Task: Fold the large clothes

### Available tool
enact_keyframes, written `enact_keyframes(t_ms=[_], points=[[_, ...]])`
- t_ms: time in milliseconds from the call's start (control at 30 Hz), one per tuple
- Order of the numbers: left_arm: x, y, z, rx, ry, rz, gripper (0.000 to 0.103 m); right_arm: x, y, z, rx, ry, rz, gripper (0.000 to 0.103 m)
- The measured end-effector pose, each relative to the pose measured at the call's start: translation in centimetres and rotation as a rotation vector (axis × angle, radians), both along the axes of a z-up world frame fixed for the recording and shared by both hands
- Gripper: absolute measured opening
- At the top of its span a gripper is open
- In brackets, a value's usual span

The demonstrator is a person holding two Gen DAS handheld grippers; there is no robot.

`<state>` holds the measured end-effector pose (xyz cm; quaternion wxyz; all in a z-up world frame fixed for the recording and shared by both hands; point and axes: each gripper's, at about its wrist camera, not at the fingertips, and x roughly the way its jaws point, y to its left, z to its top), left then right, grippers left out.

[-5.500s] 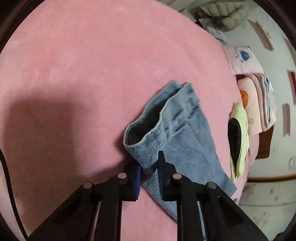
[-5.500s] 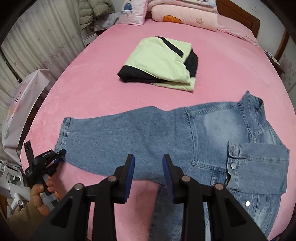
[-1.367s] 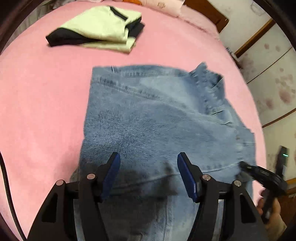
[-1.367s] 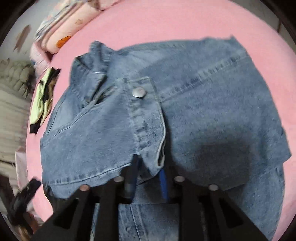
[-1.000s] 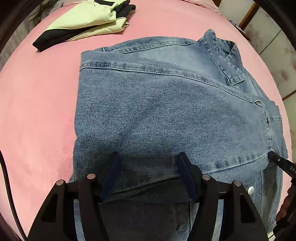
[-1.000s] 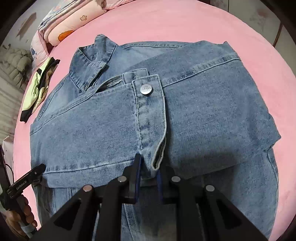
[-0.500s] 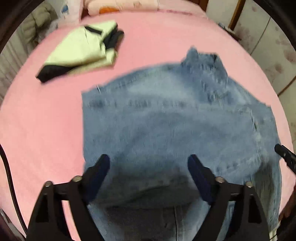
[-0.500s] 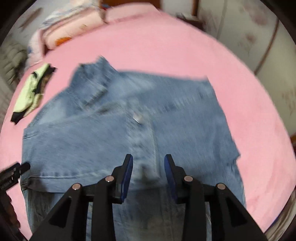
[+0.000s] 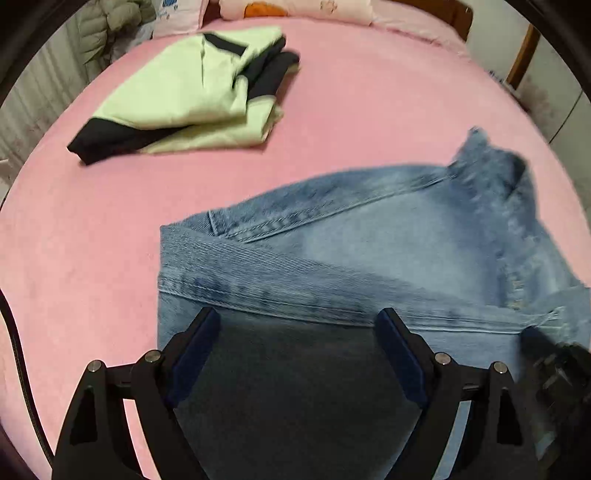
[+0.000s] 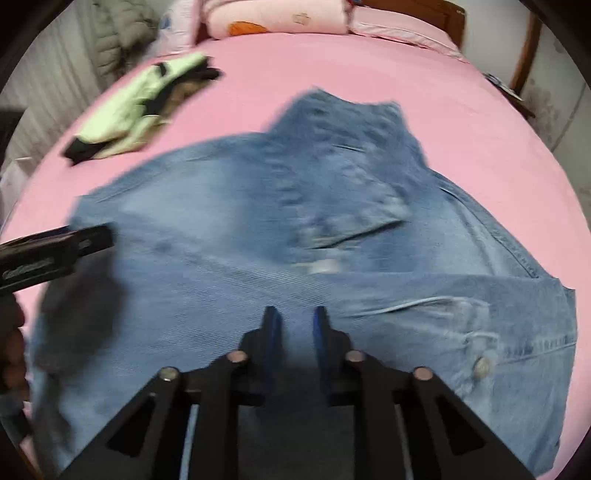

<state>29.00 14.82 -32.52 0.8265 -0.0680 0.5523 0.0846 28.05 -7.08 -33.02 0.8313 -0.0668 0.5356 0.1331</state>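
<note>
On the pink bed (image 9: 92,236), toward its near edge, the denim jacket (image 9: 369,254) lay spread flat with its sleeves folded in across the body and its collar (image 10: 343,110) pointing toward the headboard end. Above the jacket's near part the left gripper (image 9: 297,343) hovered with its jaws spread wide and nothing between them, its shadow falling on the denim beneath. Beside it the right gripper (image 10: 294,328) hung over the middle of the jacket's near part, its blue-padded fingers (image 10: 271,328) parted by a narrow gap and gripping nothing. A metal button (image 10: 482,365) showed on the folded sleeve cuff near the jacket's right side. Toward the far left part of the bed a folded pale green and black garment (image 9: 192,92) rested well apart from the jacket. Pillows (image 10: 277,16) were stacked along the headboard edge. Both views were blurred.
</note>
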Motion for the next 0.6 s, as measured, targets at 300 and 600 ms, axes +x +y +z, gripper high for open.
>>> enact_keyframes(t_ms=[300, 600], points=[[0.5, 0.5, -1.6, 0.052, -0.027, -0.027, 0.09, 1.6, -9.9, -0.3, 0.144, 0.064, -0.114, 0.0], [-2.6, -0.4, 1.0, 0.049, -0.035, 0.003, 0.091, -2.4, -9.2, 3.8, 0.159, 0.037, -0.077, 0.002]])
